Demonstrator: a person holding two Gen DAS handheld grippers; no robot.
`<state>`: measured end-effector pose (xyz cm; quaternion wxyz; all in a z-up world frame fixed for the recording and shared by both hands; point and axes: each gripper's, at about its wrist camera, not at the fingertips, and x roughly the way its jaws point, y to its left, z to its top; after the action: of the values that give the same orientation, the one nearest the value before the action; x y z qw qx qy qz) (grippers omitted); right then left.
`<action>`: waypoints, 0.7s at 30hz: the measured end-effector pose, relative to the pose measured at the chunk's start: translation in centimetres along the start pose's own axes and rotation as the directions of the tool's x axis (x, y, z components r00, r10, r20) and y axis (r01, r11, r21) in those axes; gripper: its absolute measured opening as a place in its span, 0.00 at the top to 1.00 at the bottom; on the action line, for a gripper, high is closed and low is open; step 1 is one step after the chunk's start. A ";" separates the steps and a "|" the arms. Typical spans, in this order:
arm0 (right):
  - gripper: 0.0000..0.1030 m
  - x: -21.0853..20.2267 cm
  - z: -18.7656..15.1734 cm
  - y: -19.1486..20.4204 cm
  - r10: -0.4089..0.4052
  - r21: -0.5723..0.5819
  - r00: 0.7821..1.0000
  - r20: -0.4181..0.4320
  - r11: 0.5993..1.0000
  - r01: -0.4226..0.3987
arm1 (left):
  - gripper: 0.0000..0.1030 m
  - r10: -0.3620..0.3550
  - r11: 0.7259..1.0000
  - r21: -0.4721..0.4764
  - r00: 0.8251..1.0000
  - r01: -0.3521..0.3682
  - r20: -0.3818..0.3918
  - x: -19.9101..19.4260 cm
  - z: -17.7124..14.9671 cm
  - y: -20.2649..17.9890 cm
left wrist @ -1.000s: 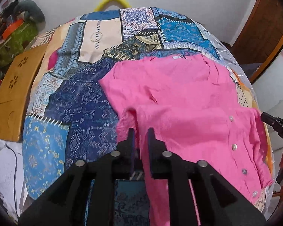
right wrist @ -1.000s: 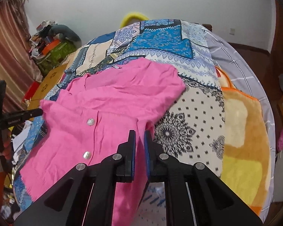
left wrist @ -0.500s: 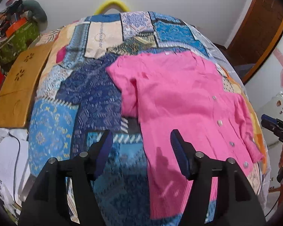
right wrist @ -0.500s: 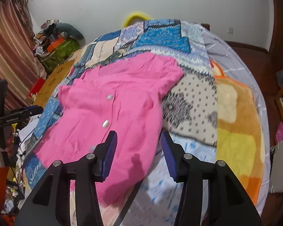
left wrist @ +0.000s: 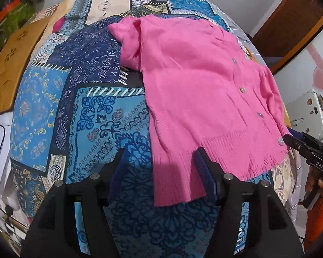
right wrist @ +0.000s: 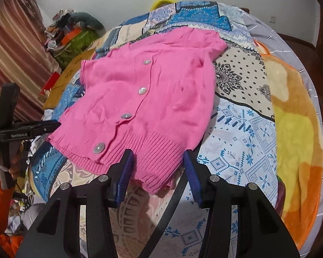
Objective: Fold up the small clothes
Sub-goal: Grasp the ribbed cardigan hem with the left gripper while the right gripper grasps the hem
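Left gripper (left wrist: 159, 165) is tilting steeply down over the near edge of the bed, its jaws having just been opening and now standing well apart; the near corner of the pink cardigan (left wrist: 196, 86) is lying between the blue pads (left wrist: 204, 172), which are not pressing on it. Right gripper (right wrist: 157, 163) is angling down likewise, its jaws having just been opening to a moderate gap; the ribbed hem (right wrist: 157, 148) is lying between the fingertips, unheld. The cardigan is resting flat, front up, on the patchwork bedspread (left wrist: 92, 111), its long axis running from the hem beside both grippers away to the neckline at the far end, with the row of pale buttons (right wrist: 143, 90) following that axis. A short sleeve (left wrist: 127, 43) is lying folded in at the far left in the left wrist view. A person's hand (right wrist: 13, 163) is gripping the left tool's handle. Beyond the bed, a white wall (right wrist: 118, 2) is standing.
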<state>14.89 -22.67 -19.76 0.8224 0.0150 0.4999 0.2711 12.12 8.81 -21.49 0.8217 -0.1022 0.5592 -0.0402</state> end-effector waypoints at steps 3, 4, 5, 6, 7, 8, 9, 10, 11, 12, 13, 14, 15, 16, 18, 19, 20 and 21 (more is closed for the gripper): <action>0.57 -0.2 -0.1 -0.4 0.002 0.016 1.000 0.011 1.000 -0.002 | 0.37 -0.019 1.000 -0.015 1.000 0.019 -0.004 0.1 0.0 0.0; 0.60 -0.3 -0.2 -0.4 0.001 0.015 1.000 0.016 1.000 -0.001 | 0.37 -0.036 0.999 -0.028 0.999 0.036 -0.006 0.2 -0.1 0.1; 0.68 -0.3 -0.3 -0.4 0.003 0.013 1.000 0.022 1.000 -0.003 | 0.37 -0.056 0.998 -0.039 0.998 0.056 -0.006 0.3 -0.2 0.2; 0.71 -0.3 -0.4 -0.6 0.013 0.013 1.000 0.025 1.000 -0.013 | 0.37 -0.069 0.997 -0.045 0.998 0.069 -0.005 0.4 -0.2 0.2; 0.76 -0.4 -0.5 -0.6 0.020 0.018 0.999 0.031 1.000 -0.020 | 0.37 -0.076 0.996 -0.045 0.997 0.075 -0.002 0.4 -0.3 0.1; 0.82 -0.5 -0.6 -0.5 0.021 0.022 0.999 0.036 1.000 -0.022 | 0.40 -0.076 0.996 -0.041 0.997 0.076 0.002 0.4 -0.3 0.0; 0.84 -0.6 -0.6 -0.6 0.027 0.026 0.999 0.043 0.999 -0.028 | 0.45 -0.083 0.996 -0.034 0.997 0.083 0.004 0.3 -0.4 -0.1; 0.85 -0.7 -0.6 -0.5 0.026 0.028 0.999 0.047 0.999 -0.027 | 0.49 -0.095 0.995 -0.028 0.995 0.095 0.006 0.2 -0.4 -0.3; 0.86 -0.8 -0.6 -0.5 0.020 0.028 0.998 0.052 0.999 -0.021 | 0.57 -0.108 0.994 -0.021 0.994 0.108 0.006 0.0 -0.4 -0.4; 0.86 -0.9 -0.5 -0.5 0.018 0.027 0.998 0.060 0.999 -0.019 | 0.66 -0.117 0.993 -0.014 0.993 0.117 0.006 -0.1 -0.4 -0.6; 0.87 -1.1 -0.4 -0.6 0.018 0.028 0.998 0.067 0.999 -0.020 | 0.72 -0.125 0.992 -0.006 0.992 0.125 0.005 -0.2 -0.4 -0.7; 0.87 -1.3 -0.3 -0.6 0.017 0.027 0.997 0.080 0.999 -0.019 | 0.82 -0.129 0.992 0.002 0.992 0.129 0.006 -0.3 -0.4 -0.9; 0.87 -1.6 -0.2 -0.6 0.015 0.021 0.996 0.091 1.000 -0.017 | 0.91 -0.128 0.992 0.007 0.992 0.128 0.009 -0.4 -0.3 -1.0; 0.87 -1.9 -0.2 -0.6 0.013 0.018 0.995 0.100 1.000 -0.014 | 0.91 -0.127 0.992 0.010 0.992 0.127 0.012 -0.5 -0.2 -1.1; 0.88 -2.6 0.2 -0.5 0.010 0.007 0.992 0.126 1.000 -0.011 | 0.91 -0.112 0.994 0.015 0.993 0.112 0.032 -0.8 0.0 -1.1; 0.88 -3.0 0.4 -0.5 0.009 0.002 0.990 0.137 1.000 -0.009 | 0.91 -0.103 0.995 0.015 0.994 0.103 0.047 -1.0 0.1 -1.1; 0.88 -3.4 0.6 -0.4 0.006 -0.003 0.989 0.148 1.000 -0.006 | 0.92 -0.099 0.995 0.013 0.993 0.098 0.057 -1.3 0.2 -1.0; 0.88 -3.8 0.8 -0.3 0.005 -0.008 0.987 0.160 1.000 -0.004 | 0.92 -0.095 0.995 0.009 0.993 0.094 0.072 -1.7 0.4 -0.9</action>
<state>14.38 -24.44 -16.34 0.8592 0.0348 0.4314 0.2728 11.91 8.32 -19.63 0.8388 -0.1274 0.5237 -0.0771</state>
